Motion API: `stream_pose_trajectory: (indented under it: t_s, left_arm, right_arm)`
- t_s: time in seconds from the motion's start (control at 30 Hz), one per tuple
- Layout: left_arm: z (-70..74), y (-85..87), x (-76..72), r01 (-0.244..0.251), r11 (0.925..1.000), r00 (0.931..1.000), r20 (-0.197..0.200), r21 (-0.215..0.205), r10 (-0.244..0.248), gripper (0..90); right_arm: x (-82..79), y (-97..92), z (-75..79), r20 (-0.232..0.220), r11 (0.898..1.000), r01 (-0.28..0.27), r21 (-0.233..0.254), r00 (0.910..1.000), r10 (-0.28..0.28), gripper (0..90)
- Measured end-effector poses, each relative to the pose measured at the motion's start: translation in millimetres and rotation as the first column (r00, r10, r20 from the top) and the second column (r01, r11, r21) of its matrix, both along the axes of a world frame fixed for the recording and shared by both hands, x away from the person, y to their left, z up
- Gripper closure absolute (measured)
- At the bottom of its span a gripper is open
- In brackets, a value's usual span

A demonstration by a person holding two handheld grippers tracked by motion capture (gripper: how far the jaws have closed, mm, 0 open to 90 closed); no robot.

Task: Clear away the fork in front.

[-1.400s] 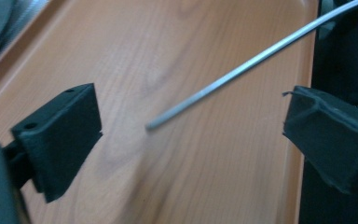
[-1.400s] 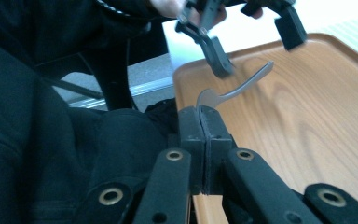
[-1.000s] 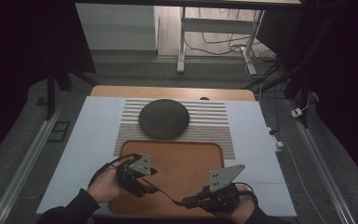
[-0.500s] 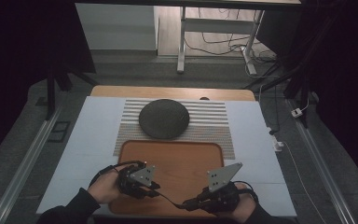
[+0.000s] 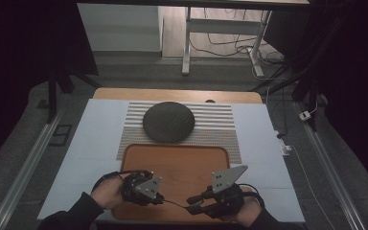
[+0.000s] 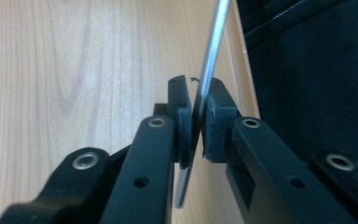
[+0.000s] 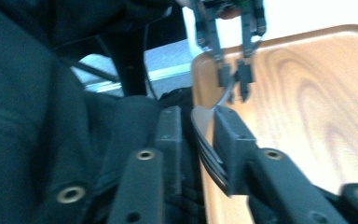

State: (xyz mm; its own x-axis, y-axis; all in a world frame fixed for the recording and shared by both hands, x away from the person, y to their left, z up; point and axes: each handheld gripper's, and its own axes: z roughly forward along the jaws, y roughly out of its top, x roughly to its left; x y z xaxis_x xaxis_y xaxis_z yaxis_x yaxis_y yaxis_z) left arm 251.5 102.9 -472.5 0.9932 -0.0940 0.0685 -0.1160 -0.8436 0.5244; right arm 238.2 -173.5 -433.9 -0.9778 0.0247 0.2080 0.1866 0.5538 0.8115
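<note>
A metal fork [image 5: 175, 204] lies level over the front of the wooden tray [image 5: 172, 158], spanning the two grippers. My left gripper [image 5: 160, 198] has just been closing and is shut on the thin handle [image 6: 212, 51], which stands edge-on between its pads. My right gripper [image 5: 194, 205] has just been opening. The tines [image 7: 207, 140] are still between its jaws and lean on the right pad, with a gap at the left one. The left gripper [image 7: 233, 74] also shows farther off in the right gripper view, holding the handle end.
A round black plate [image 5: 168, 121] sits on a striped placemat [image 5: 215, 127] beyond the tray. A pale mat [image 5: 91, 143] covers the table. The person's dark sleeves come in at the front edge, close to both grippers.
The left hand has drifted slightly toward the tray's front edge. The right hand has stayed where it was, and the fork still spans the two grippers.
</note>
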Motion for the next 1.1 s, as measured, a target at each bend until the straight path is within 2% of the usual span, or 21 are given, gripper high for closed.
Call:
stream_pose_trajectory:
  t_s: [0.03,0.1,0.2,0.23,0.27,0.37,0.4,0.43,0.53,0.67,0.73,0.77,0.83,0.93,1.1]
  left_arm:
    - [0.7,0.0,-0.4,0.003,1.0,1.0,-0.007,-0.006,-0.003,83.5]
    - [1.8,-0.5,-1.3,0.006,0.9999,0.9999,-0.014,-0.015,-0.006,84.9]
    - [3.7,-0.4,-0.7,-0.024,0.9988,0.9989,-0.041,-0.044,0.022,85.4]
    - [4.7,0.3,0.1,-0.033,0.9984,0.9985,-0.046,-0.047,0.031,85.5]
    - [5.4,1.1,0.9,-0.043,0.9977,0.9977,-0.055,-0.052,0.04,85.5]
    - [5.8,2.5,2.7,-0.077,0.9945,0.9934,-0.091,-0.071,0.07,85.5]
    - [5.6,2.7,2.9,-0.091,0.9931,0.9918,-0.097,-0.074,0.083,85.5]
    - [5.4,3.1,3.1,-0.101,0.992,0.9908,-0.098,-0.075,0.094,85.5]
    - [5.3,5.4,3.8,-0.132,0.9884,0.9869,-0.103,-0.076,0.124,85.5]
    - [6.7,12.2,4.0,-0.162,0.9826,0.9823,-0.111,-0.092,0.151,85.5]
    - [7.8,15.0,3.1,-0.188,0.9774,0.9768,-0.122,-0.096,0.176,85.5]
    - [8.1,15.8,2.7,-0.213,0.9723,0.9704,-0.136,-0.096,0.199,85.5]
    - [8.4,17.6,3.1,-0.248,0.9645,0.9586,-0.166,-0.09,0.231,85.5]
    - [8.0,19.8,3.5,-0.28,0.957,0.9473,-0.183,-0.075,0.263,85.5]
    - [7.0,22.5,3.0,-0.345,0.9368,0.9232,-0.202,-0.059,0.327,85.5]
  right_arm:
    - [0.0,0.0,0.0,0.0,1.0,0.0,0.0,1.0,0.0,65.7]
    - [1.9,-1.0,0.3,0.007,0.999,0.034,0.002,0.9994,-0.034,61.2]
    - [4.1,-2.0,0.4,0.015,0.998,0.065,0.005,0.9977,-0.065,56.2]
    - [4.5,-1.6,0.8,0.033,0.995,0.101,0.0,0.9944,-0.101,51.9]
    - [4.5,-1.6,0.8,0.033,0.995,0.101,0.0,0.9944,-0.101,51.9]
    - [5.8,-2.1,1.3,0.044,0.99,0.142,-0.004,0.9889,-0.142,45.1]
    - [7.0,-2.4,1.2,0.056,0.983,0.185,-0.019,0.9814,-0.183,38.5]
    - [7.0,-2.4,1.2,0.056,0.983,0.185,-0.019,0.9814,-0.183,38.5]
    - [8.1,-4.3,-0.1,0.067,0.971,0.237,-0.037,0.97,-0.234,30.3]
    - [9.0,-7.6,-1.8,0.11,0.948,0.313,-0.061,0.9458,-0.306,19.6]
    - [10.2,-9.9,-2.6,0.126,0.932,0.356,-0.071,0.9298,-0.346,16.1]
    - [11.0,-11.4,-2.9,0.131,0.925,0.371,-0.078,0.9241,-0.359,14.6]
    - [12.4,-14.4,-4.2,0.131,0.915,0.395,-0.083,0.9145,-0.383,11.8]
    - [13.5,-18.6,-5.3,0.144,0.902,0.423,-0.09,0.9013,-0.409,9.3]
    - [12.8,-26.3,-5.6,0.173,0.878,0.469,-0.096,0.8766,-0.449,7.5]
